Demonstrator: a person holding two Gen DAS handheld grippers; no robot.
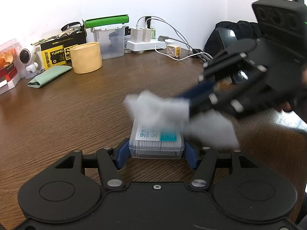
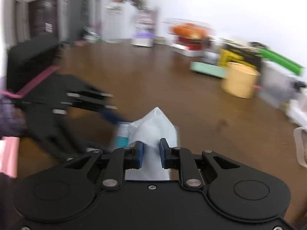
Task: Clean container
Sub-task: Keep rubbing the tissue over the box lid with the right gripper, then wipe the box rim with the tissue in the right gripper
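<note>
The left gripper (image 1: 156,150) clamps the near end of a clear plastic floss-pick box (image 1: 156,141), full of picks, on the table (image 1: 76,105), while the right gripper (image 2: 151,151) pinches a white wipe (image 2: 153,126) lying over the box's far lid. Good wiping probably needs that steady clamp and light strokes across the lid. At the far left stand a yellow tub (image 1: 86,57), contents hidden, and a clear bin (image 1: 111,42) holding something indistinct.

"YUNMO" on yellow-black box (image 1: 57,55), "牙线" on container label (image 1: 151,134)
</note>
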